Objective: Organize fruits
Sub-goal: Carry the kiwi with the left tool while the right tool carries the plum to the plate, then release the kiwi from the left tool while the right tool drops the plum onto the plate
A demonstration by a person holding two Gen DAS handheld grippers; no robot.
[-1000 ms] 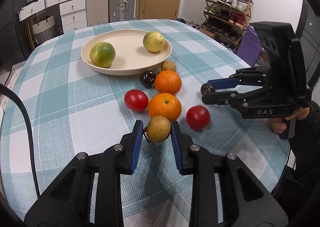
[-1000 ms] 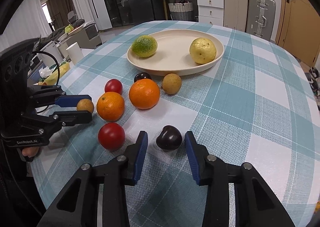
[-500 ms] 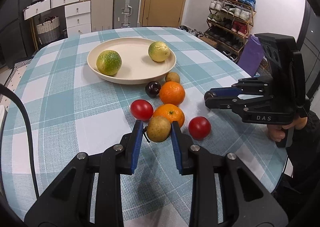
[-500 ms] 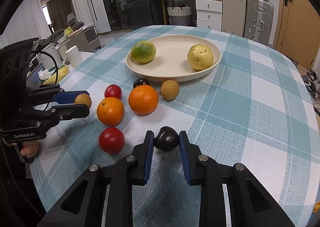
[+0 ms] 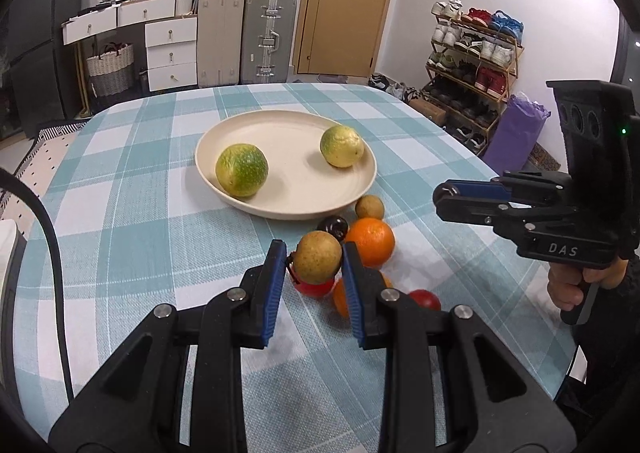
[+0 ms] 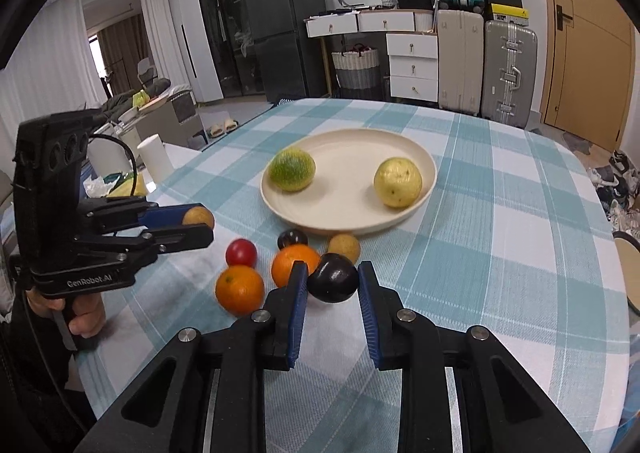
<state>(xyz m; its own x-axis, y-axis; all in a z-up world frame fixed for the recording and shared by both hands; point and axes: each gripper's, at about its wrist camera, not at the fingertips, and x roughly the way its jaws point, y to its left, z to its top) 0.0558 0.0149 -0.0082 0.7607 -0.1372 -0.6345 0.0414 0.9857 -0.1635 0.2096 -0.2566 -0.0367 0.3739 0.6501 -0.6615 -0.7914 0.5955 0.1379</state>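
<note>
My left gripper (image 5: 314, 265) is shut on a small brown fruit (image 5: 318, 258) and holds it above the table; it also shows in the right wrist view (image 6: 198, 217). My right gripper (image 6: 333, 281) is shut on a dark plum (image 6: 333, 283), lifted off the cloth. A cream plate (image 5: 288, 201) holds a green fruit (image 5: 241, 170) and a yellow fruit (image 5: 342, 146). Below the plate lie two oranges (image 6: 295, 265) (image 6: 239, 289), a red tomato (image 6: 241, 252), another dark plum (image 6: 292, 238) and a second brown fruit (image 6: 344, 248).
The table has a blue-and-white checked cloth (image 5: 120, 221). Its right edge drops toward a shoe rack (image 5: 472, 57). Suitcases (image 5: 270, 37) and drawers (image 5: 170, 49) stand behind. A white cup (image 6: 154, 163) sits at the far left edge in the right wrist view.
The right gripper closed on the dark plum and lifted it. The left gripper rose with the brown fruit and moved toward the plate.
</note>
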